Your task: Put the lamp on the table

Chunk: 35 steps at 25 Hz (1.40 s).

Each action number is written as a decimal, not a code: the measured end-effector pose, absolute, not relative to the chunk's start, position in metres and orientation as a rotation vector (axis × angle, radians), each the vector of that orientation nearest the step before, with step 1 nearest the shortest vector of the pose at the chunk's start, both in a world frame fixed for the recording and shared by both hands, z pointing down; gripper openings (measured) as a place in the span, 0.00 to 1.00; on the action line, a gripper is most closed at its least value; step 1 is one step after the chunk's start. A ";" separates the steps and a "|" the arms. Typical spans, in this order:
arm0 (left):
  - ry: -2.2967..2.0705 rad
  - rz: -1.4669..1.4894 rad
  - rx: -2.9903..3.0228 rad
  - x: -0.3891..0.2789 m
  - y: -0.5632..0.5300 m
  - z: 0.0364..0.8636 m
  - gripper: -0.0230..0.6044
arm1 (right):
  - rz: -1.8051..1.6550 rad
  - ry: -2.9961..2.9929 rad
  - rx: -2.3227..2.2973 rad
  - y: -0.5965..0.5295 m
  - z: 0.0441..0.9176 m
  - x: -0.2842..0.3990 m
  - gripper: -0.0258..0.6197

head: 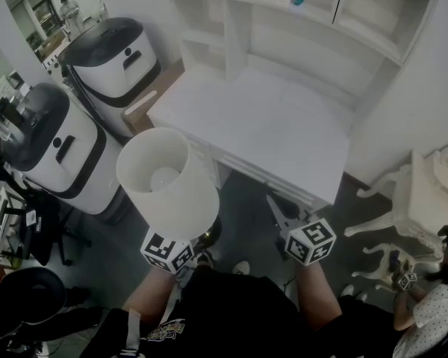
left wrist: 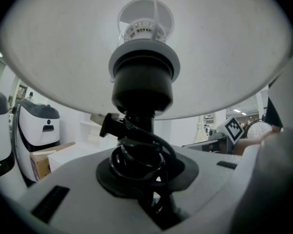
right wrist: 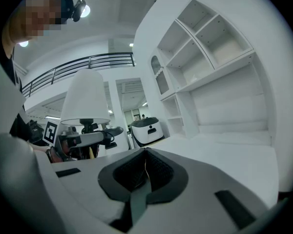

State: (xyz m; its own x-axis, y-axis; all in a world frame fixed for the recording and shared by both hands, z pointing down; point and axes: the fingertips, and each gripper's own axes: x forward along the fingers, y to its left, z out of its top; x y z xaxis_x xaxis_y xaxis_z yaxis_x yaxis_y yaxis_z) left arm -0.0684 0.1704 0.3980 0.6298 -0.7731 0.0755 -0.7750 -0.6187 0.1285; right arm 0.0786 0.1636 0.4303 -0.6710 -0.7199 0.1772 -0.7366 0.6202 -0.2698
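- Black pads [left wrist: 183,172] of my left gripper [left wrist: 144,167] are clamped on the lamp [left wrist: 146,77], low on its dark stem [left wrist: 139,130]. The jaws stand partly apart because the stem fills the gap between them.
- A black cord [left wrist: 136,155] is coiled round the stem right at the fingers, and its plug [left wrist: 110,126] sticks out just above them. I take it the cord is wound up so that nothing dangles during the carry.
- Straight above the fingers, the socket widens into the white shade [left wrist: 224,52]. I judge that a low, level grip is what holds the lamp upright, with the bulky top balanced over the pads.
- My right gripper [right wrist: 145,152] has its jaws together on nothing. It hangs beside the left one, so I judge it is free to steady the lamp if it tips.
- Ahead of both sets of fingertips lies the white table [head: 269,125], with shelves [head: 313,21] behind it. The lamp is in the air, short of the table's near edge and over the dark floor, not yet set down.
- Off to the left of the left fingers stand two white machines [head: 112,58] with black lids. The wide shade could brush them if I swing that way.
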 end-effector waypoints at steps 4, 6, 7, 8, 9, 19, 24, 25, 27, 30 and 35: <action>-1.300 0.008 2.697 -0.071 0.170 0.394 0.19 | 0.507 -2.784 1.251 0.163 0.429 0.078 0.08; -1.305 0.005 2.697 -0.071 0.171 0.392 0.19 | 0.510 -2.790 1.250 0.162 0.427 0.078 0.08; -1.307 0.004 2.697 -0.071 0.171 0.391 0.19 | 0.511 -2.794 1.250 0.162 0.427 0.079 0.08; -1.310 0.005 2.698 -0.071 0.171 0.390 0.19 | 0.512 -2.797 1.249 0.162 0.426 0.078 0.08; -1.313 0.005 2.697 -0.071 0.171 0.389 0.19 | 0.511 -2.800 1.248 0.161 0.425 0.078 0.08; -1.331 0.006 2.677 -0.080 0.168 0.384 0.19 | 0.523 -2.812 1.248 0.158 0.421 0.071 0.08; -1.309 0.007 2.689 -0.089 0.161 0.385 0.19 | 0.521 -2.803 1.279 0.151 0.420 0.064 0.08; -1.305 0.006 2.690 -0.091 0.158 0.385 0.19 | 0.520 -2.801 1.286 0.149 0.419 0.062 0.08; -1.299 0.003 2.693 -0.097 0.152 0.386 0.19 | 0.517 -2.798 1.300 0.144 0.417 0.058 0.08; -1.276 -0.002 2.701 -0.102 0.143 0.385 0.19 | 0.515 -2.785 1.323 0.135 0.416 0.053 0.08; -1.250 0.018 2.735 -0.112 0.124 0.389 0.19 | 0.513 -2.758 1.361 0.120 0.417 0.043 0.08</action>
